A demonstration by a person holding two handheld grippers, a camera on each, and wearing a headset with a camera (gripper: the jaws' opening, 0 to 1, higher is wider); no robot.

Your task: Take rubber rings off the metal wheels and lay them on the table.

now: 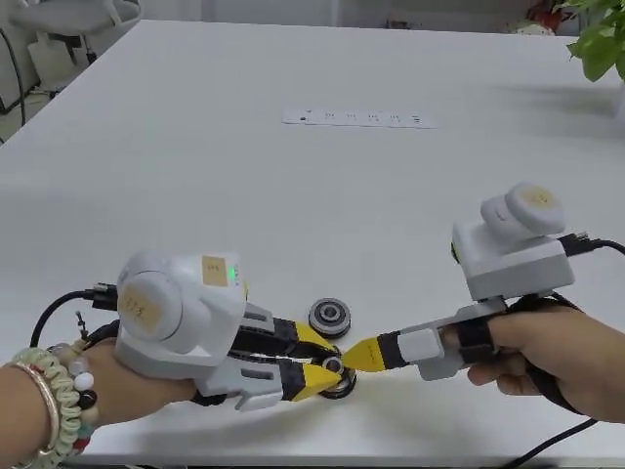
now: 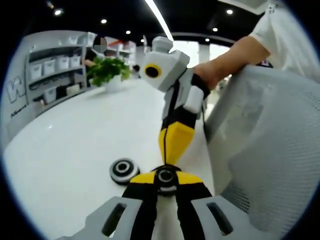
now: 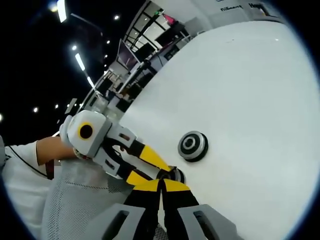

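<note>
At the near edge of the white tabletop (image 1: 293, 195), a small metal wheel with a black rubber ring (image 2: 166, 176) is clamped between the yellow-tipped fingers (image 2: 142, 178) of the left gripper (image 1: 325, 366), apparently so that it is held steady against turning or sliding while the ring is worked off. Just beyond it, a second ringed metal wheel (image 1: 330, 317) is seen lying flat, touched by neither gripper. From the right, the right gripper (image 1: 355, 355) is set tip-first against the held wheel's rim with its fingers pressed together. Whether rubber is pinched between them cannot be told.
</note>
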